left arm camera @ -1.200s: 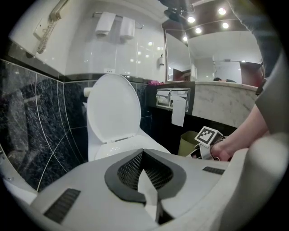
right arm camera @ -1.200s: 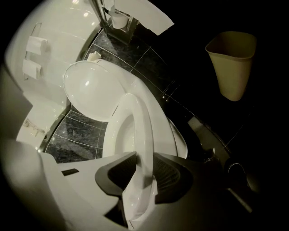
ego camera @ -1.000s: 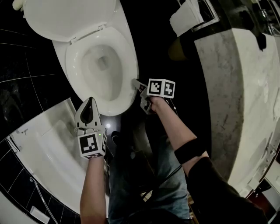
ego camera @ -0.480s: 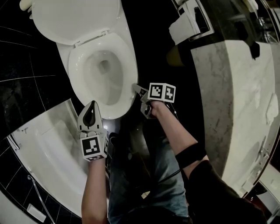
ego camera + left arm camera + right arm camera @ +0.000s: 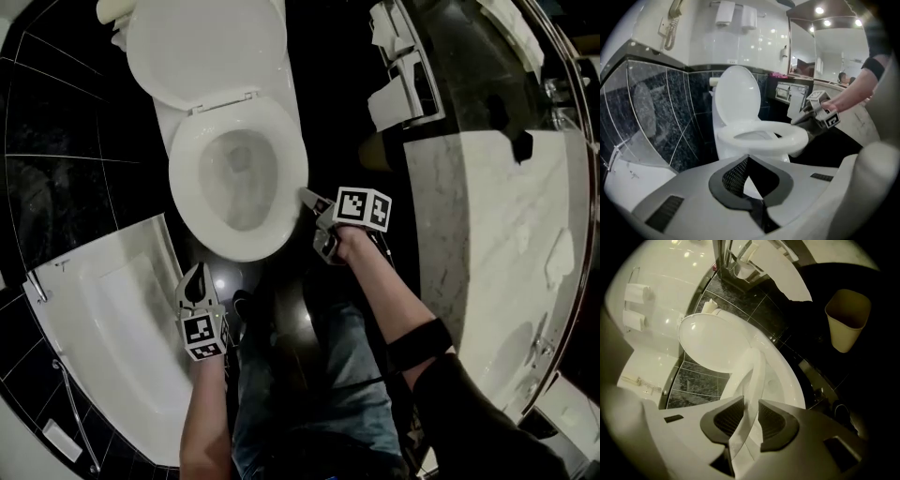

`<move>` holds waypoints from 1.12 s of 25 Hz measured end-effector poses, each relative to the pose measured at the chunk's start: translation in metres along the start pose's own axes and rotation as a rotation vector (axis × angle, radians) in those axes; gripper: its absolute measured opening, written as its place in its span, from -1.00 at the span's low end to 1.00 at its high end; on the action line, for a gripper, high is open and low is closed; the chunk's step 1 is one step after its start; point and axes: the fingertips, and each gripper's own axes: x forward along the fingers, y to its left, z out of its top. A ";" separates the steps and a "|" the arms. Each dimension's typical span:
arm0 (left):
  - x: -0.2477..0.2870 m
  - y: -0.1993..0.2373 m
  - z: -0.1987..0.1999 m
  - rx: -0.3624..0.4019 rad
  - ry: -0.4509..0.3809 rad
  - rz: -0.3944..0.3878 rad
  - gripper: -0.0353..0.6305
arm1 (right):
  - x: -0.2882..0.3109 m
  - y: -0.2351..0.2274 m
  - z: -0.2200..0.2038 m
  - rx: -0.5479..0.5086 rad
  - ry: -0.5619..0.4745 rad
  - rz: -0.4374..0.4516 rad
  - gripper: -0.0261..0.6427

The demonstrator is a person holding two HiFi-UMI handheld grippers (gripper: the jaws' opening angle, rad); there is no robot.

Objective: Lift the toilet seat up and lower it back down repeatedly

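The white toilet seat (image 5: pixel 244 247) lies over the bowl, and its lid (image 5: pixel 206 47) stands up against the cistern. My right gripper (image 5: pixel 309 196) is at the seat's right rim. In the right gripper view its jaws have just been closing, and the pads press on both faces of the seat edge (image 5: pixel 750 376), which is tilted up off the bowl. My left gripper (image 5: pixel 194 277) hangs apart from the toilet, in front of the bowl, with its tips together and nothing in it. The left gripper view shows the seat (image 5: pixel 761 140), the lid (image 5: pixel 737 96) and the right gripper (image 5: pixel 800 120).
A white bathtub (image 5: pixel 103 309) curves along the left. A marble counter (image 5: pixel 487 234) runs down the right, with a paper holder (image 5: pixel 403 84) and a waste bin (image 5: pixel 847 317) beside the toilet. The person's legs (image 5: pixel 309 394) stand on the dark floor.
My left gripper has drawn back from the bowl's front toward the person. My right gripper has stayed on the seat's right rim. The whole head view has shifted.
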 end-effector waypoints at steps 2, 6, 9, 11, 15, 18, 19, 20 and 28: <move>0.000 -0.008 -0.021 -0.029 0.054 -0.016 -0.94 | -0.007 0.014 0.008 -0.006 -0.004 0.005 -0.61; 0.016 -0.046 -0.012 -0.025 0.080 -0.111 -0.94 | -0.015 0.035 0.022 -0.013 -0.018 0.011 -0.61; 0.030 -0.064 0.019 -0.018 0.052 -0.150 -0.94 | -0.019 0.050 0.031 -0.015 -0.029 0.020 -0.61; 0.036 -0.068 0.043 -0.023 0.016 -0.150 -0.94 | -0.022 0.058 0.038 -0.019 -0.033 0.029 -0.61; 0.044 -0.060 0.090 -0.049 -0.076 -0.108 -0.94 | -0.026 0.069 0.045 -0.029 -0.030 0.038 -0.61; 0.044 -0.053 0.122 -0.129 -0.119 -0.079 -0.94 | -0.030 0.076 0.053 -0.022 -0.047 0.046 -0.54; 0.043 -0.051 0.132 -0.139 -0.130 -0.069 -0.94 | -0.031 0.080 0.058 -0.020 -0.055 0.053 -0.51; 0.043 -0.047 0.142 -0.136 -0.139 -0.060 -0.94 | -0.032 0.085 0.063 -0.023 -0.059 0.059 -0.50; 0.042 -0.034 0.190 -0.084 -0.140 -0.034 -0.94 | -0.067 0.133 0.118 -0.350 -0.124 -0.012 -0.65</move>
